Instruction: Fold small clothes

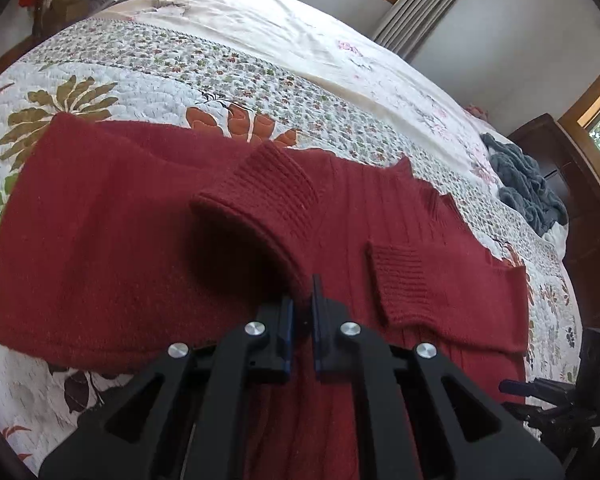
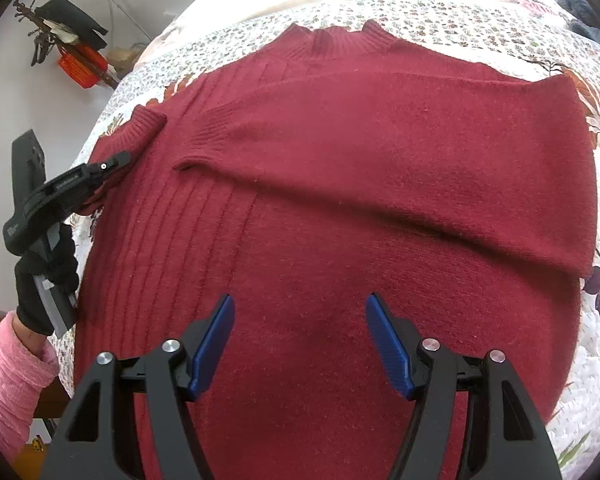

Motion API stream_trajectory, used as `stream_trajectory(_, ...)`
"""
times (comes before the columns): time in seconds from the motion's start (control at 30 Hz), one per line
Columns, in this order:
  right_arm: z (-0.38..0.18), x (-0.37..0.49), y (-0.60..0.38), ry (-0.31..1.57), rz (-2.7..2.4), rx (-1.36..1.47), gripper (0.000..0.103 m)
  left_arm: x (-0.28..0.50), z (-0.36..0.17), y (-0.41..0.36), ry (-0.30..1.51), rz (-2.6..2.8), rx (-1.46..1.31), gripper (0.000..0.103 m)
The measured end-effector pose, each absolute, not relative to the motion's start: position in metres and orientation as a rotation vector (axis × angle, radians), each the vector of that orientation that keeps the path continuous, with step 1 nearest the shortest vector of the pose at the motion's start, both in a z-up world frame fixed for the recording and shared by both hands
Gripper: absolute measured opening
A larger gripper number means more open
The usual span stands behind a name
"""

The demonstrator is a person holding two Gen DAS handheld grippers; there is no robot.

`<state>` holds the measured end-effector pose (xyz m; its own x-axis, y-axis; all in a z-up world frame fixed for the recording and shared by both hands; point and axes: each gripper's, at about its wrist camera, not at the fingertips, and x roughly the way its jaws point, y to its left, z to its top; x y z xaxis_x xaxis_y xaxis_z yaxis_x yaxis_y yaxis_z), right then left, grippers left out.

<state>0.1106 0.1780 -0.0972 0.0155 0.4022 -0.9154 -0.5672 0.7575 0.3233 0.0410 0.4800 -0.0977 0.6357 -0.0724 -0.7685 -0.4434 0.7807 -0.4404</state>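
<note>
1. Left wrist view: my left tongs (image 1: 302, 308) are clamped on the edge of a sleeve (image 1: 256, 208) of the red sweater (image 1: 100, 248), just behind its ribbed cuff. The cuff stands up off the body of the garment, so I judge this sleeve is mid-fold, being carried across the chest. The other sleeve's cuff (image 1: 400, 284) already lies flat on the body, just right of my tongs. The sweater lies spread on the floral quilt (image 1: 180, 76) of the bed, and a grey garment (image 1: 528, 188) sits well apart near the far right edge.

2. Right wrist view: my right tongs (image 2: 300, 340) are spread wide with nothing between them, hovering over the lower middle of the sweater (image 2: 340, 240). The collar (image 2: 336, 40) points away from me. One sleeve (image 2: 420, 152) lies folded across the chest, cuff toward the left. At the left edge I see the left tongs (image 2: 116, 164) pinching the other sleeve (image 2: 140, 128), with a gloved hand (image 2: 48, 276) and pink sleeve (image 2: 12, 384) on the handle.

3. To do this step well, I would keep the left grip firm and lay the sleeve flat on the chest beside the folded one. I would lower the cuff until it rests before letting go, so the knit doesn't bunch. The right tongs could press the body down to stop the sweater dragging across the quilt.
</note>
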Motion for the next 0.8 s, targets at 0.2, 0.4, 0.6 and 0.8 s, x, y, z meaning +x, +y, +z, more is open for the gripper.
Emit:
stream_trajectory(0.2, -0.099, 0.112, 0.182, 1.372, 0.753, -0.137, 0.068, 0.046, -0.082, 0.437, 0.907, 0.067, -0.448, 0.017)
stream_trajectory(0.4, -0.091, 0.110, 0.190, 1.358, 0.767, -0.168, 0.068, 0.023, -0.069, 0.452, 0.900, 0.014, -0.495, 0.022)
stream_trajectory(0.6, -0.075, 0.115, 0.220, 1.348, 0.836, -0.144, 0.068, 0.003, -0.062, 0.528, 0.878, 0.282, -0.547, 0.029)
stream_trajectory(0.8, -0.067, 0.121, 0.268, 1.352, 0.896, -0.139, 0.068, 0.007, -0.112, 0.564, 1.024, 0.341, -0.611, 0.027)
